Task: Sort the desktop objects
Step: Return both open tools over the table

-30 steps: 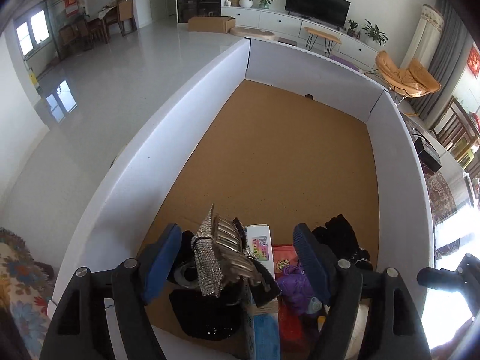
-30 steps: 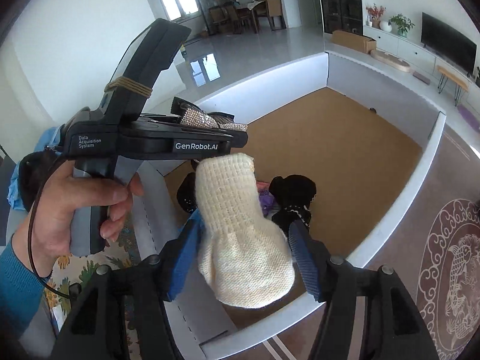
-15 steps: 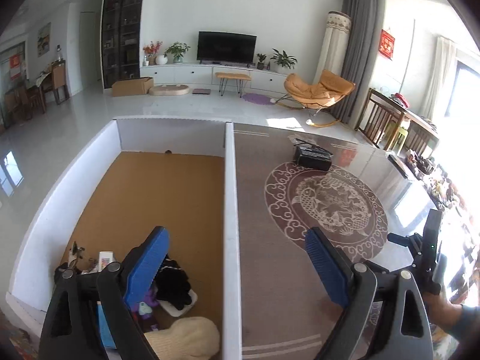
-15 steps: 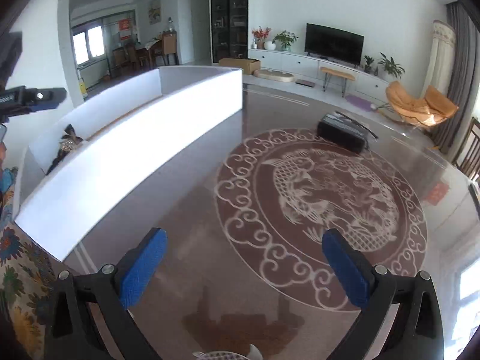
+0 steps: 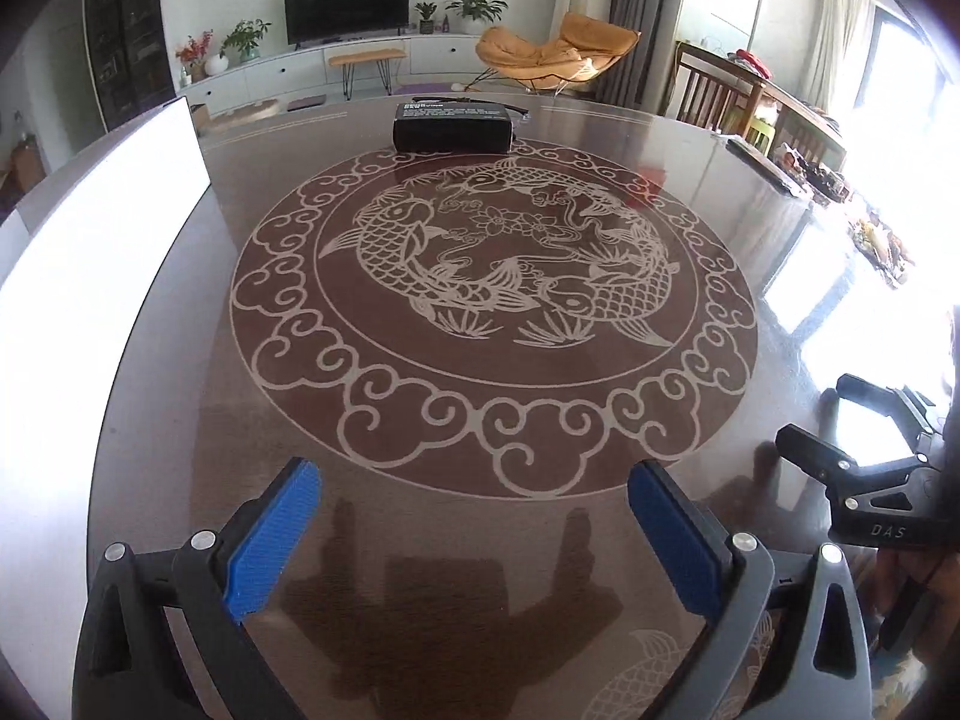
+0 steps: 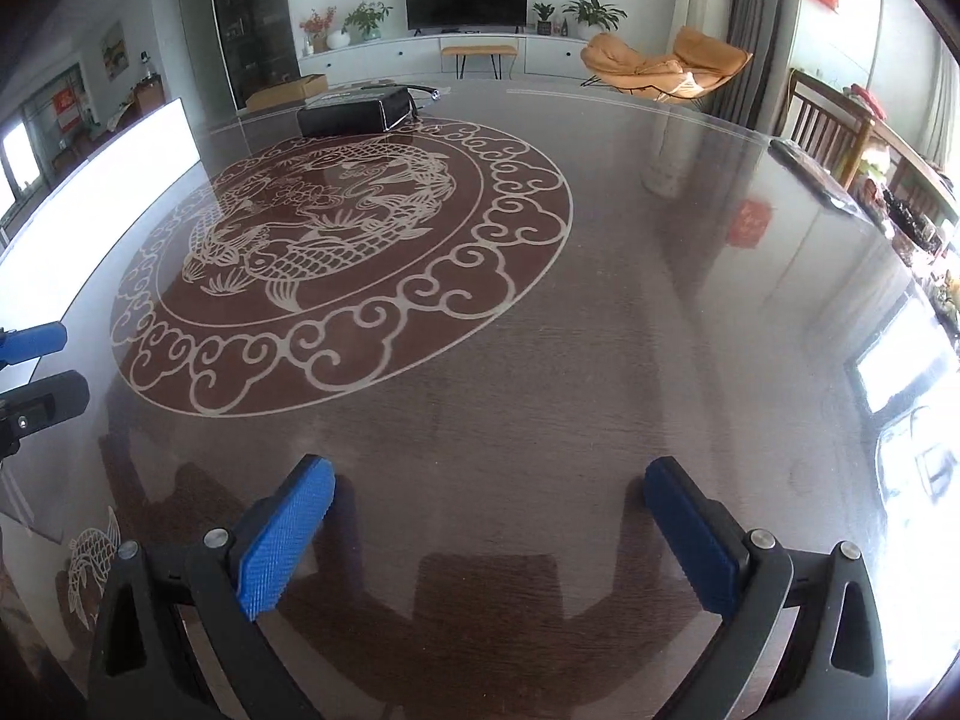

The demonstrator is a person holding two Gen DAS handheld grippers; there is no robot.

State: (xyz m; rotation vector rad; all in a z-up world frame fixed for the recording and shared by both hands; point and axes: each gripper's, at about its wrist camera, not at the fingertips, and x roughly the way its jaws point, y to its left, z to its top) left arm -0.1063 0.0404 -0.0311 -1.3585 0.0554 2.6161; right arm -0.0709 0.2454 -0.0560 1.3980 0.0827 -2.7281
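Both grippers hang over the dark glossy table [image 5: 690,228] with its pale fish-and-cloud medallion. My left gripper [image 5: 474,492] is open wide, nothing between its blue pads. My right gripper [image 6: 489,480] is equally open and empty. In the left wrist view the right gripper [image 5: 840,414] shows at the right edge; in the right wrist view the left gripper [image 6: 45,369] pokes in from the left edge. A black rectangular case [image 5: 451,126] [image 6: 354,111] lies at the table's far side. The white wall of the sorting box [image 5: 90,252] [image 6: 96,198] runs along the left; its contents are hidden.
A cable [image 6: 429,93] trails beside the black case. A dark flat item [image 5: 762,165] lies near the table's far right edge, with wooden chairs [image 6: 822,120] beyond it. Glare whitens the right side of the table.
A second ago my left jaws held a sequined bag and my right a cream knit piece over the box. Both are now empty, opened wide, and swung right over the patterned table.
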